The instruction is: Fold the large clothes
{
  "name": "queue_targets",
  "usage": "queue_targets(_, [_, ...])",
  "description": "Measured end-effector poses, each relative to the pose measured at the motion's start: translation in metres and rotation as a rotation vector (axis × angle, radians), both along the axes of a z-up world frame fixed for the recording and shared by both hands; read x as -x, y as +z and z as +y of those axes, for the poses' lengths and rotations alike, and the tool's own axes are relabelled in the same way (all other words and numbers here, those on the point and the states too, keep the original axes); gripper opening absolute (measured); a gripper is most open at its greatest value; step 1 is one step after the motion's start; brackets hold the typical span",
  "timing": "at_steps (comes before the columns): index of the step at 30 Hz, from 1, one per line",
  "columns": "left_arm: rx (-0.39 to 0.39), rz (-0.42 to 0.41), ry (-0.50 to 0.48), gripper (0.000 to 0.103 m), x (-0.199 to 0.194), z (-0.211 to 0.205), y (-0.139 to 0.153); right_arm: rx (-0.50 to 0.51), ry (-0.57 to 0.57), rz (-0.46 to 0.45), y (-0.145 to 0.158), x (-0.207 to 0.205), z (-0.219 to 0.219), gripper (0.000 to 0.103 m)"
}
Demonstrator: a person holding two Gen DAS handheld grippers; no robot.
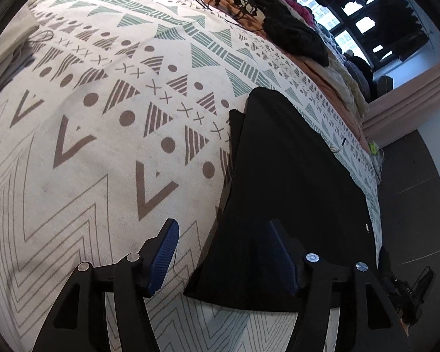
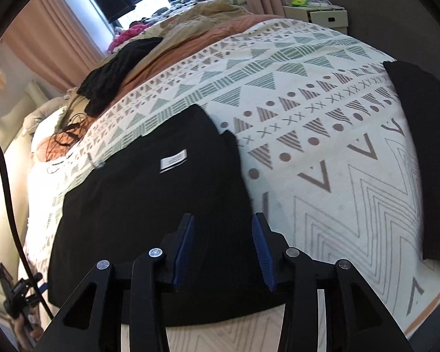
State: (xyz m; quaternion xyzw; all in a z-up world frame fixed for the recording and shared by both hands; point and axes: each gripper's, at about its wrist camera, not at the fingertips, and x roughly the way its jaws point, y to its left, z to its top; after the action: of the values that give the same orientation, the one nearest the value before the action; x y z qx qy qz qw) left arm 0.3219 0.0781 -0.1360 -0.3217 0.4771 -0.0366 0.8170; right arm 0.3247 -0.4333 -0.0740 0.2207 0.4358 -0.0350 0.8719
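Observation:
A black garment [image 1: 293, 193] lies flat on the patterned bedspread [image 1: 102, 117], folded into a long slab. In the right wrist view it [image 2: 149, 211] shows a white label [image 2: 173, 160] on top. My left gripper [image 1: 223, 252] is open over the garment's near left edge, holding nothing. My right gripper [image 2: 223, 249] is open above the garment's near right corner, holding nothing. A second black piece [image 2: 425, 158] lies at the right edge of the bed in the right wrist view.
A dark knitted item [image 2: 117, 70] and tangled black cables [image 2: 64, 135] lie further up the bed, with piled clothes [image 2: 190, 20] by the window. A white box [image 2: 322, 16] stands beyond the bed. The other gripper [image 1: 407, 293] shows low at the right in the left wrist view.

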Motion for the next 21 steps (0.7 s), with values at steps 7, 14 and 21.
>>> queue_targets(7, [0.132,0.036,0.022,0.064,0.025,0.003,-0.02,0.024,0.077,-0.002,0.006,0.014,0.054,0.041])
queue_targets(14, [0.194,0.043,0.003,0.064,0.027,-0.006,-0.028,0.022,0.2,0.02,-0.002,0.013,0.118,0.041])
queue_targets(21, [0.251,0.042,-0.008,0.063,0.017,-0.012,-0.035,0.042,0.327,0.053,-0.013,0.009,0.179,0.041])
